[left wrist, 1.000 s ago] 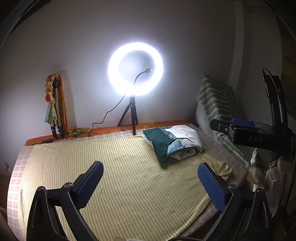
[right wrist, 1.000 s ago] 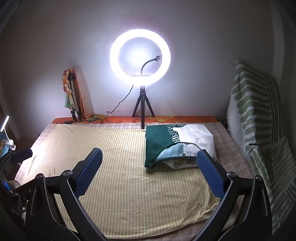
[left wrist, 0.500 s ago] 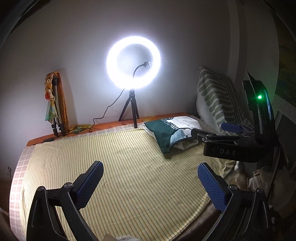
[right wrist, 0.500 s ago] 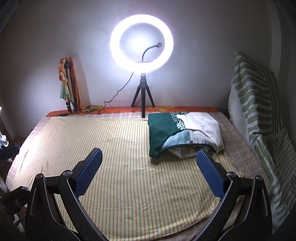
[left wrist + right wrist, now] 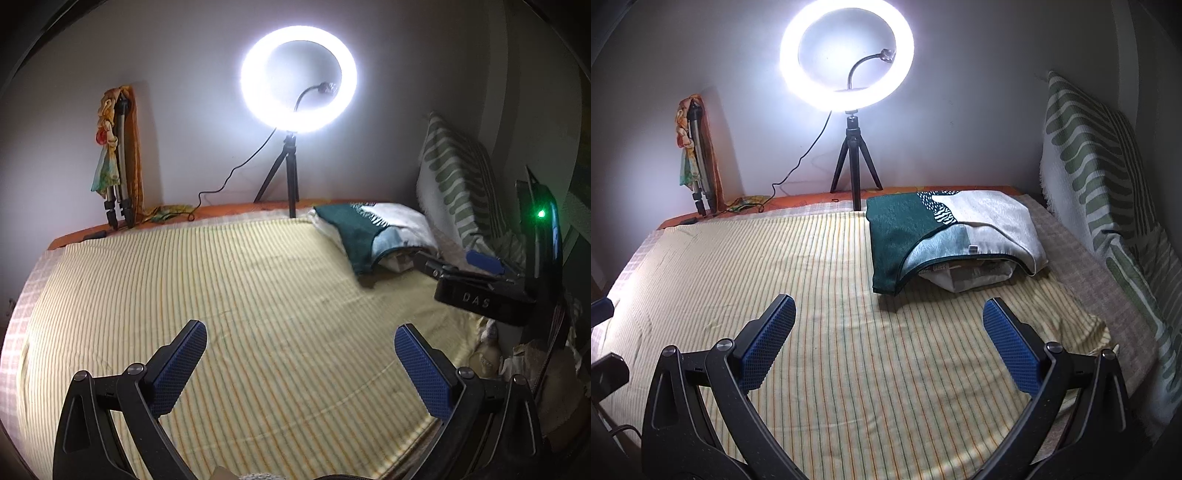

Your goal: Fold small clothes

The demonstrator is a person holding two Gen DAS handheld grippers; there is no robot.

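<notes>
folded stack of clothes [image 5: 945, 243] at far right of striped sheet [image 5: 812, 332], green-and-cream top piece lying over paler pieces underneath. looks mostly done; nothing unfolded in sight on sheet, remaining work cannot be told. left claw [image 5: 299, 365] spread wide, empty, hanging over bare sheet, well apart from stack [image 5: 369, 232]. right claw [image 5: 888, 343] spread wide too, empty, near front edge of stack, not touching. ring light [image 5: 846, 55] blazing at back wall.
</notes>
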